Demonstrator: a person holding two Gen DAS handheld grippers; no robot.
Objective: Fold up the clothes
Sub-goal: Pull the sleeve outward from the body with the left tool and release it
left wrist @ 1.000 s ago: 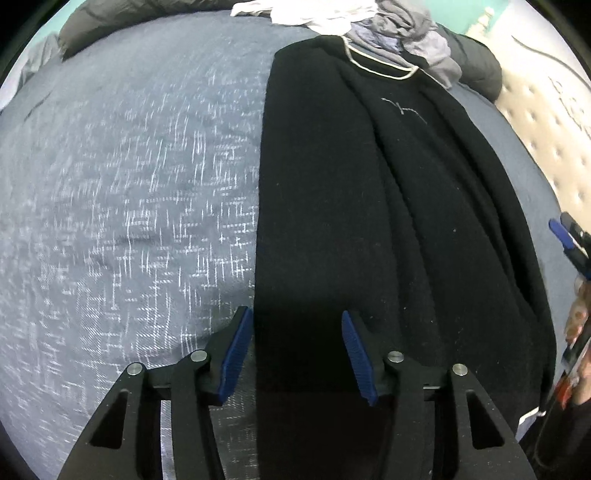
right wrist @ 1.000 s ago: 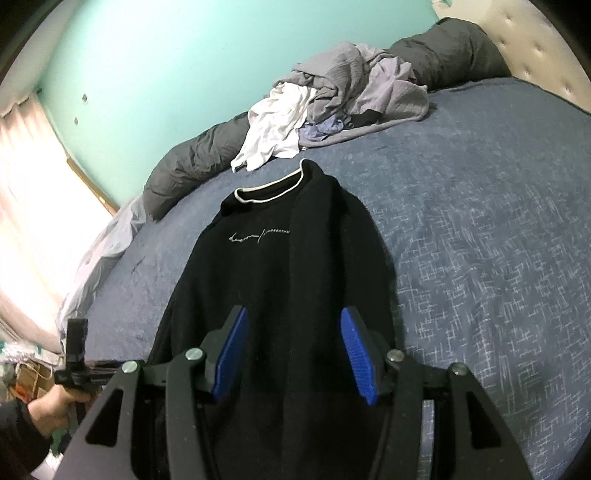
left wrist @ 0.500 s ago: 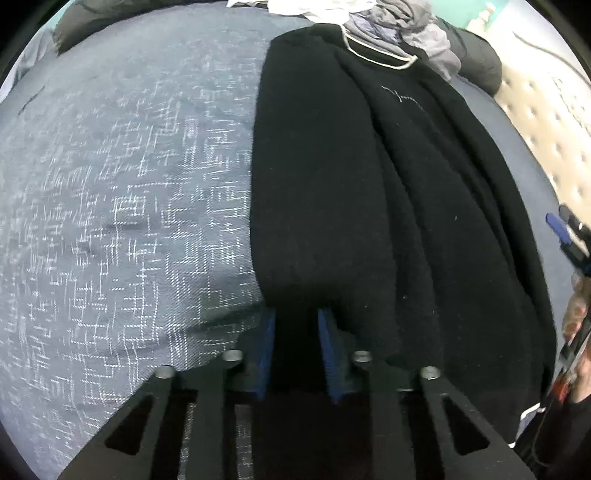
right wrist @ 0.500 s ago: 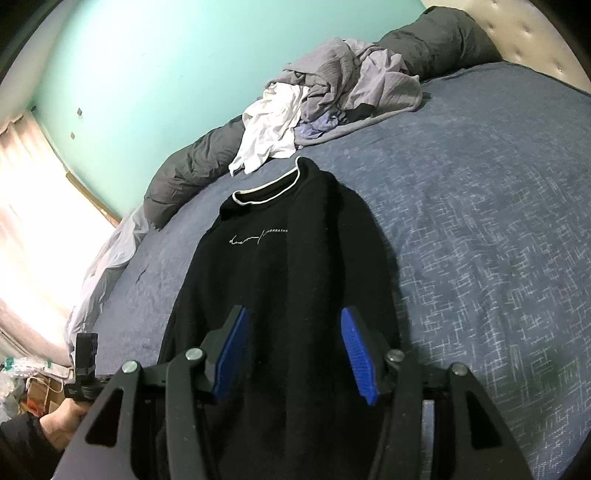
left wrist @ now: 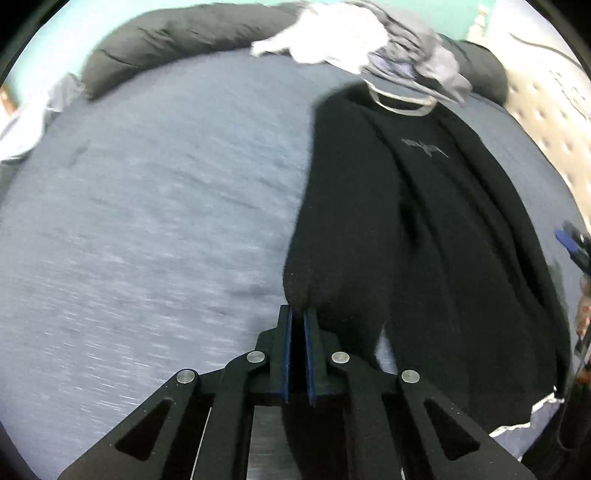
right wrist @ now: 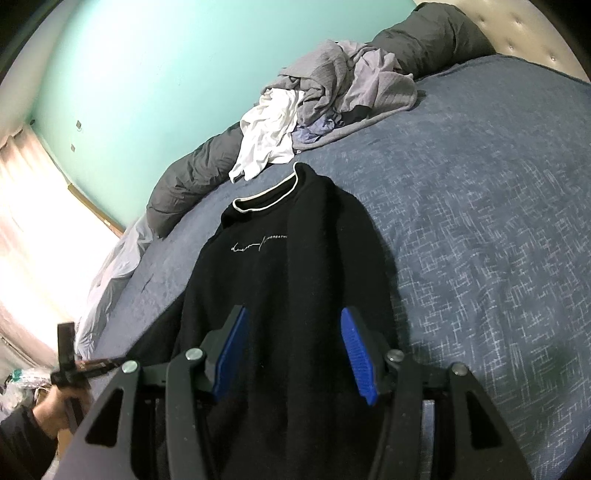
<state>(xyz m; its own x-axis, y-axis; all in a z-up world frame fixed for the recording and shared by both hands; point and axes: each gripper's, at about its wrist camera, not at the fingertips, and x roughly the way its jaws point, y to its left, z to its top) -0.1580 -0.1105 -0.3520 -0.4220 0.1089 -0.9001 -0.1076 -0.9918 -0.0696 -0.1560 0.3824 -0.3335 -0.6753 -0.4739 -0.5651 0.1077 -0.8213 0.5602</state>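
A: Since the half-second-old frame, left tool (left wrist: 297, 317) has drawn its blue pads nearly together on the sweater's near left edge and lifted it; that fold now hangs bunched off the bed. Left view is motion-blurred.

B: Largest first?

A: Bed (right wrist: 480, 229), blue-grey cover with pale crosshatch flecks. Teal wall (right wrist: 166, 55) behind, tufted cream headboard (right wrist: 528, 33) at the far right corner.

B: Next?

A: Dark grey duvet (right wrist: 192, 173) rolled along the far side of the bed. Heap of grey, lilac and white clothes (right wrist: 332, 99) lies against it, just beyond the sweater's collar.

B: And the task item?

A: Black sweater (right wrist: 288, 266) lies lengthwise mid-bed, white-trimmed collar (right wrist: 266, 194) pointing away, small white script (right wrist: 258, 245) on the chest. Both long sides look folded inward; the right side lies flat.

B: Right tool?

A: Right tool (right wrist: 293, 350) released, pads spread wide, over the sweater's near hem. Cannot tell whether the pads touch the cloth.

B: Smallest?

A: Bit of white trim (left wrist: 517, 424) shows at the sweater's near right corner in the left view
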